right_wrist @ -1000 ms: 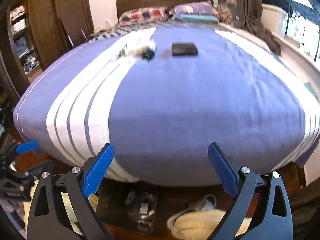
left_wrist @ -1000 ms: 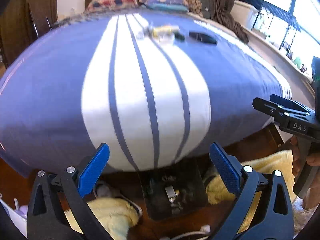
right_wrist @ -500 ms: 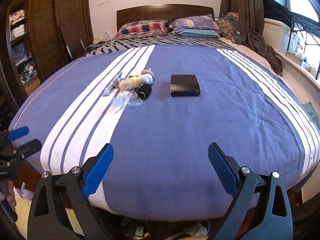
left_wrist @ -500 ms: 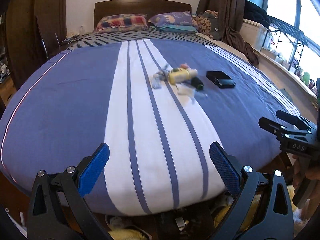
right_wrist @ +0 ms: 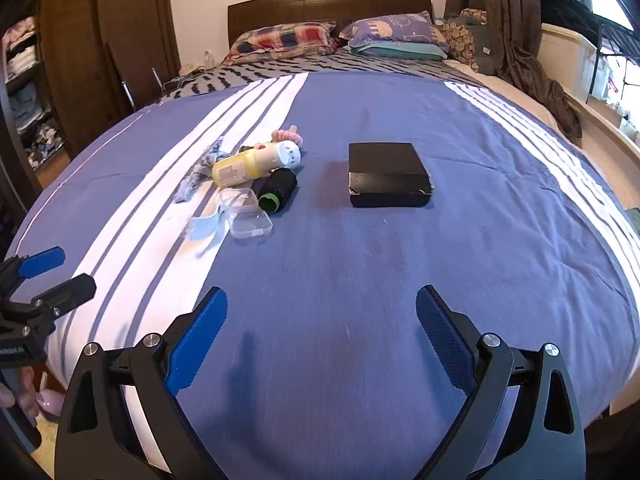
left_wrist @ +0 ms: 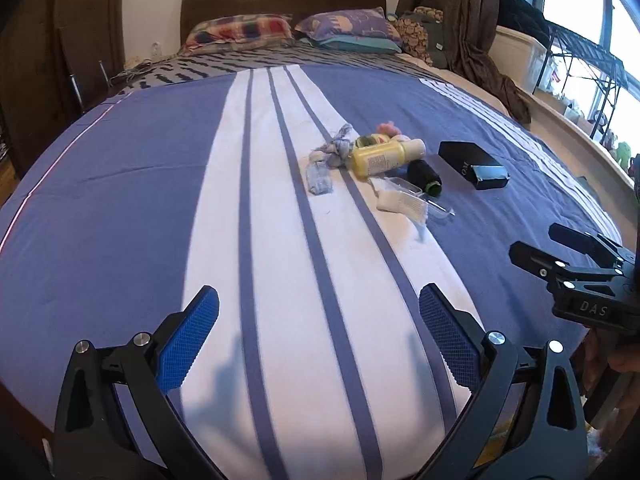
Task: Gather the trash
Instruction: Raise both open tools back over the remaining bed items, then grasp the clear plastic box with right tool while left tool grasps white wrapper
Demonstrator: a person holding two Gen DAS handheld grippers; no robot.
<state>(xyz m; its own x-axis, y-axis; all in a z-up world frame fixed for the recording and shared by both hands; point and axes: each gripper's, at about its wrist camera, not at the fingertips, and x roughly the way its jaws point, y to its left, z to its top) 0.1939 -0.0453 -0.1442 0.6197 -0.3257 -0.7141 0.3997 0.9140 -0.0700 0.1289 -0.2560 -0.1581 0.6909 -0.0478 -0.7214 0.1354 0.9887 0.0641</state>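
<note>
both tools sit low over the foot of the bed (right_wrist: pixel 360 264), aimed at the clutter in the middle of the blue striped cover, which suits an approach not yet begun. the left gripper (left_wrist: pixel 318 336) is spread wide and empty over the white stripes, and the right gripper (right_wrist: pixel 322 330) is equally splayed with nothing between its pads, over plain blue fabric. the trash lies well ahead of both: a yellow bottle (right_wrist: pixel 254 164) on its side, a black spool with a green end (right_wrist: pixel 277 191) touching it, a clear plastic case (right_wrist: pixel 245 212) just in front, torn cloth scraps (left_wrist: pixel 330 158) and a pale rag (left_wrist: pixel 402 202). a black box (right_wrist: pixel 387 174) rests apart to the right, probably not rubbish. no bin shows, so where the pieces should go cannot be told.
</note>
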